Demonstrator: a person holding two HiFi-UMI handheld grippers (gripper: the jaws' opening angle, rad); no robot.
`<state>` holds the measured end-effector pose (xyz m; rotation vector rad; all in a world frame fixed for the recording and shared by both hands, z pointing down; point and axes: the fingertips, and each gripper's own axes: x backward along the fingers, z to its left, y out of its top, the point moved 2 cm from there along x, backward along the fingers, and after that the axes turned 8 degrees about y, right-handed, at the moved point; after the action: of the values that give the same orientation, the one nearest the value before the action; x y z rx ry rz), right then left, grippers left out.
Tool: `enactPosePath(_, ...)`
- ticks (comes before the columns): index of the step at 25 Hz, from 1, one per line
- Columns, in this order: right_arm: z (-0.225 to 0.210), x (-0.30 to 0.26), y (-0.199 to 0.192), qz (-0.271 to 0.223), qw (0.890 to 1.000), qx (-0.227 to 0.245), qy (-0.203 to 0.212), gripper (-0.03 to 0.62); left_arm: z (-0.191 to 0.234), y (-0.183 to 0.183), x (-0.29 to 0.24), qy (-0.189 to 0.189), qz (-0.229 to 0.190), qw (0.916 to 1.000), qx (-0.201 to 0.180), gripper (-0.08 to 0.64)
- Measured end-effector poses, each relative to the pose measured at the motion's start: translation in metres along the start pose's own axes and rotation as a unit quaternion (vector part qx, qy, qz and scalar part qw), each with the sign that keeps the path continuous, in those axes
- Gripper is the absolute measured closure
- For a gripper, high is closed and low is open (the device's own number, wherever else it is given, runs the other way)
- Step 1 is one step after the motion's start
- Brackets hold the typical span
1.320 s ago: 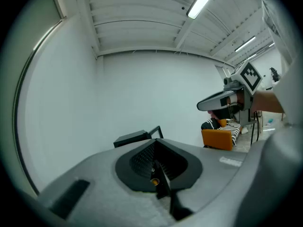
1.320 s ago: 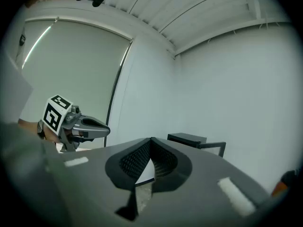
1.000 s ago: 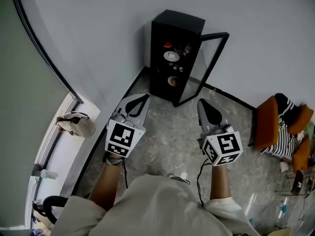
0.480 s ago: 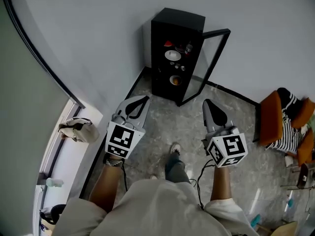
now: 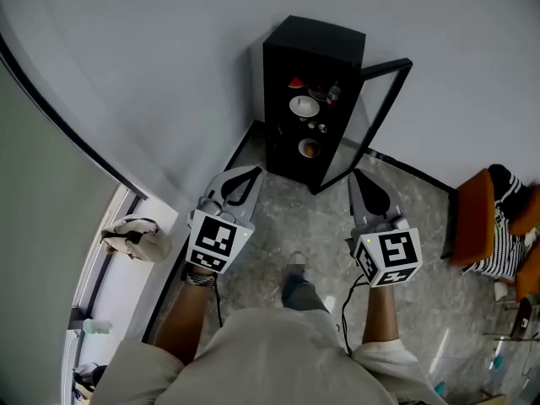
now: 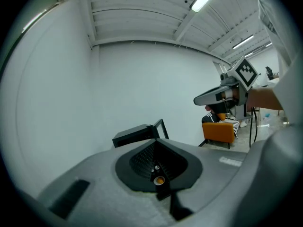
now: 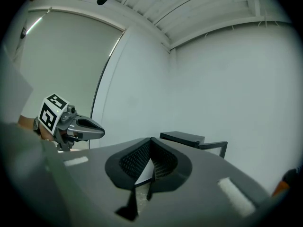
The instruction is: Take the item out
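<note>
Grey marbled floor (image 5: pixel 287 218) and a curved white wall (image 5: pixel 169 74) framed a black cabinet (image 5: pixel 316 39) at 12 o'clock, its glass door (image 5: pixel 371 112) swung open toward 1 o'clock. On the shelves inside sat a red object (image 5: pixel 295 83), a white bowl (image 5: pixel 304 106), a few small pieces too tiny to name, and lower down a bowl with orange contents (image 5: pixel 309 148). Which of them was the item to be taken out could not be told.

The person stood well apart from the cabinet, with the left gripper (image 5: pixel 251 174) at 10 o'clock of their body and the right gripper (image 5: pixel 358 180) at 2 o'clock. Both were aimed at the shelves, both clenched at the tips, and neither was carrying anything.

The likeliest trouble lay on the right. The door's edge stood just beside the right gripper's line of reach, and a careless swing could strike the glass or push the door back across the opening. The shelves looked crowded, so a wide entry might knock a neighbouring piece off its shelf. Jaws left shut would shove the chosen item backward rather than take it. A smooth bowl rim might slip from the pads, and tilting the lower bowl could spill what it held.

An orange chair (image 5: pixel 472 218) at 3 o'clock and a bag (image 5: pixel 135 236) at 9 o'clock stood clear of the path.
</note>
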<state>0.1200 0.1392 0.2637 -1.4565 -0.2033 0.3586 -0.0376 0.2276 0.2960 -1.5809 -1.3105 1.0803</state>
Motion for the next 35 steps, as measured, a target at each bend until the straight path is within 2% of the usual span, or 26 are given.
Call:
enactPosePath(9,-0.083,-0.073,0.000,0.009,1.000,0.008,-0.004,0.588,0.025,0.009,-0.104,0.000,0.011,0.9999,-0.013,0.554)
enactPosePath(14,-0.117,-0.098,-0.001,-0.004,1.000,0.013,-0.003,0.586,0.030,0.009,-0.149,-0.001,0.019,0.9997,-0.013,0.554)
enactPosePath(22,-0.154,-0.126,-0.018,-0.006,1.000,0.002,0.016,0.586,0.026,0.006,-0.204,-0.011,0.032,0.9992,-0.024,0.554)
enactPosePath(35,-0.205,-0.163,-0.051,0.021,0.998,-0.018,0.051,0.586,0.022,-0.006,-0.275,-0.017,0.061,0.9966,-0.053,0.554)
